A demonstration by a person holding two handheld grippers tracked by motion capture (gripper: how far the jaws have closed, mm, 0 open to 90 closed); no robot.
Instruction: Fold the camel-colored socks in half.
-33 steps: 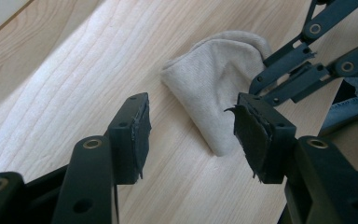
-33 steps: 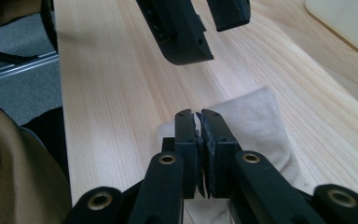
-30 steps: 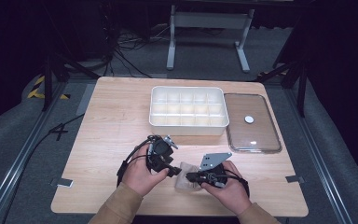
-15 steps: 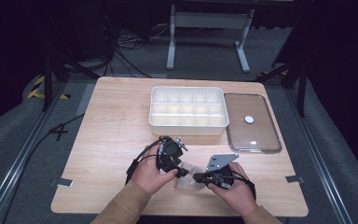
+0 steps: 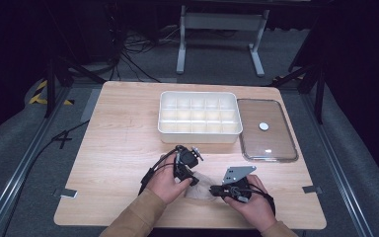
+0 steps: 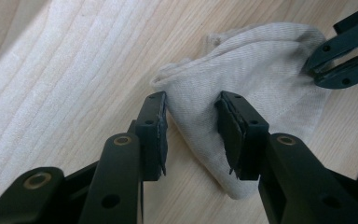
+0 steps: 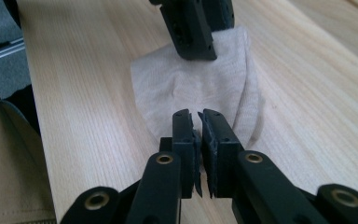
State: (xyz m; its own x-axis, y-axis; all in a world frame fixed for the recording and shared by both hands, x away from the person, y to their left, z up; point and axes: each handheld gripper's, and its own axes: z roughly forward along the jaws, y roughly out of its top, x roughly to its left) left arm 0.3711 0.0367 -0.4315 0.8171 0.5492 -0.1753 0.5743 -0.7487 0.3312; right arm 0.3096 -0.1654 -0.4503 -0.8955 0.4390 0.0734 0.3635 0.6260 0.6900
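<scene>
Cloth [image 5: 203, 186]: small, off-white, ribbed knit; flat on the bench [image 5: 123, 143] near its front edge, between the 2 hands. Folded into a rough triangle in the left gripper view [image 6: 256, 88], 1 corner toward that camera.

Left gripper [image 5: 191, 178]: held in the left hand [image 5: 165, 181], tilted down at the left end of the cloth. Fingers [image 6: 154, 130] spread, astride the near corner of the cloth, having just been closing; gap visible between pads and fabric on both sides (no pinch yet). Tip of 1 finger seen from the right gripper view [image 7: 191, 32], resting over the far edge of the cloth [image 7: 200, 88].

Right gripper [image 5: 216, 190]: held in the right hand [image 5: 252, 207], low over the right end of the cloth, grey 3-cornered plate on top. Fingers [image 7: 185, 140] nearly pressed together, a narrow slit between the pads, having just been opening slightly. Near edge of the cloth runs under the fingertips; grip on fabric cannot be told (edge hidden behind the fingers). Same fingertips seen at the far corner of the cloth in the left gripper view [image 6: 340, 65].

Tray [image 5: 199, 118]: white, divided into compartments, toward the back of the bench, well apart from the cloth.

Lid [image 5: 266, 129]: clear, with a white knob, flat just beside the tray on its right.

Sleeves [image 5: 138, 217]: tan, entering from the bottom edge of the high view.
</scene>
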